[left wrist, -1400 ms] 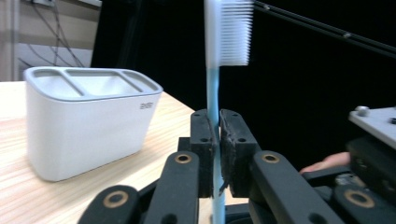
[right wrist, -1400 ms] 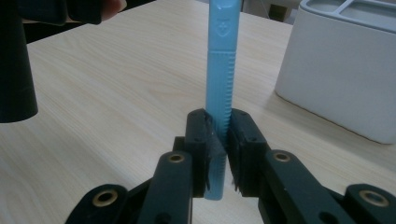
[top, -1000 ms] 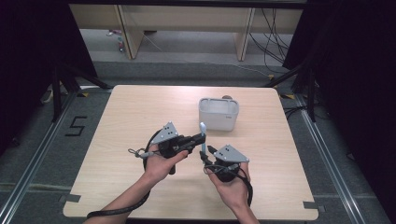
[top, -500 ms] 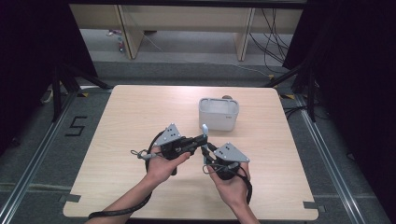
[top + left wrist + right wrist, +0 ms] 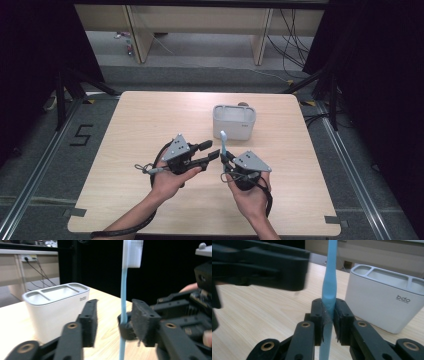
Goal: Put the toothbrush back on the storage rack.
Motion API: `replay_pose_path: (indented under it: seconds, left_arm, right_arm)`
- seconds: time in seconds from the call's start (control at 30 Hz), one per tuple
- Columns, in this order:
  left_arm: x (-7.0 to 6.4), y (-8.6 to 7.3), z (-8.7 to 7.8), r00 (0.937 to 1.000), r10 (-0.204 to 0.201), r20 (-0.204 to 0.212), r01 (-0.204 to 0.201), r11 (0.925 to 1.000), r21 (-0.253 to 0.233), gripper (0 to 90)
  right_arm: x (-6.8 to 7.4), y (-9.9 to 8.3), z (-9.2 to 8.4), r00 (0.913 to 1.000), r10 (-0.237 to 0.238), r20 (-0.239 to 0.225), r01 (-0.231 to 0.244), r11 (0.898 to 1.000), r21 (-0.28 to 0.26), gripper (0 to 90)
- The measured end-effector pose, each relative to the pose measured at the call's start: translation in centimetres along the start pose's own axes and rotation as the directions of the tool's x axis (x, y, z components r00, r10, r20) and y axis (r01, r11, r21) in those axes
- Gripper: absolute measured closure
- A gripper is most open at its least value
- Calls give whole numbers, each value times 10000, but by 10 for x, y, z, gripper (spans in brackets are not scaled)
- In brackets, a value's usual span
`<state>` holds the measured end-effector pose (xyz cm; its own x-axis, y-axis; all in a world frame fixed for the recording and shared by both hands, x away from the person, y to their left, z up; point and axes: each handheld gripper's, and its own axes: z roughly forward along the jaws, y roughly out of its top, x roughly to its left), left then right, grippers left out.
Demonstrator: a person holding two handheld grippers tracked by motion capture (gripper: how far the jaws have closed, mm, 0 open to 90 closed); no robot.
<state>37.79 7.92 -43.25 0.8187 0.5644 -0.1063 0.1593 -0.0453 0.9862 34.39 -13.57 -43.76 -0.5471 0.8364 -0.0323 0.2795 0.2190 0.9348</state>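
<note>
The right gripper (image 5: 226,161) has its fingers (image 5: 318,315) clenched on the handle of a light blue toothbrush (image 5: 223,142), held upright with the bristle head at the top; they have just been closing on it. The toothbrush (image 5: 329,290) stands above the table (image 5: 150,115), just at 7 o'clock of the white toothbrush holder (image 5: 234,121), near it but apart. The left gripper (image 5: 210,151) sits at 9 o'clock of the toothbrush, its fingers (image 5: 88,320) released; they have just been opening, and the toothbrush (image 5: 123,297) stands close beside one of them. The holder (image 5: 53,307) rests on the table beyond both grippers, at 12 o'clock from the hands.
</note>
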Motion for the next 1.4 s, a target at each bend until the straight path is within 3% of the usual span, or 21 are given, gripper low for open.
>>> replay_pose_path:
  seconds: [0.2,0.23,0.27,0.37,0.57,0.77,0.87,1.03,1.23,1.3,1.4]
  left_arm:
    - [10,-9,-24,9969,203,-766,-195,9997,109,407]
    - [13,-11,-30,9943,206,-1050,-198,9998,85,389]
    - [15,-12,-33,9926,198,-1200,-190,9998,80,375]
    - [24,-17,-46,9875,0,-1579,5,10000,30,351]
    - [41,-29,-72,9749,47,-2224,10,9997,256,347]
    - [51,-45,-93,9595,-498,-2772,571,9982,183,349]
    - [54,-54,-101,9499,-721,-3040,805,9966,152,350]
    - [57,-71,-112,9333,-570,-3544,733,9968,326,350]
    - [58,-81,-118,9226,-421,-3834,596,9977,337,350]
    - [58,-83,-118,9212,-455,-3864,598,9979,250,350]
    - [58,-86,-120,9178,-320,-3958,501,9981,355,348]
  right_arm:
    - [-6,-1,-3,9999,15,139,-17,9999,112,790]
    - [-7,-1,-4,9999,-29,159,27,9999,137,790]
    - [-5,-2,-4,9993,332,187,-336,9992,213,790]
    - [-10,-3,-5,9997,9,260,-13,9999,137,790]
    - [-14,-3,-8,9996,146,238,-151,9997,200,790]
    - [-17,-3,-8,9995,150,289,-152,9998,88,790]
    - [-18,-2,-9,9992,169,357,-170,9998,36,790]
    - [-20,-1,-10,9992,118,393,-120,9999,48,790]
    - [-24,1,-11,9981,161,603,-141,9993,-337,790]
    - [-23,2,-12,9981,393,470,-386,9991,-160,790]
    - [-26,2,-12,9979,170,629,-150,9994,-319,790]
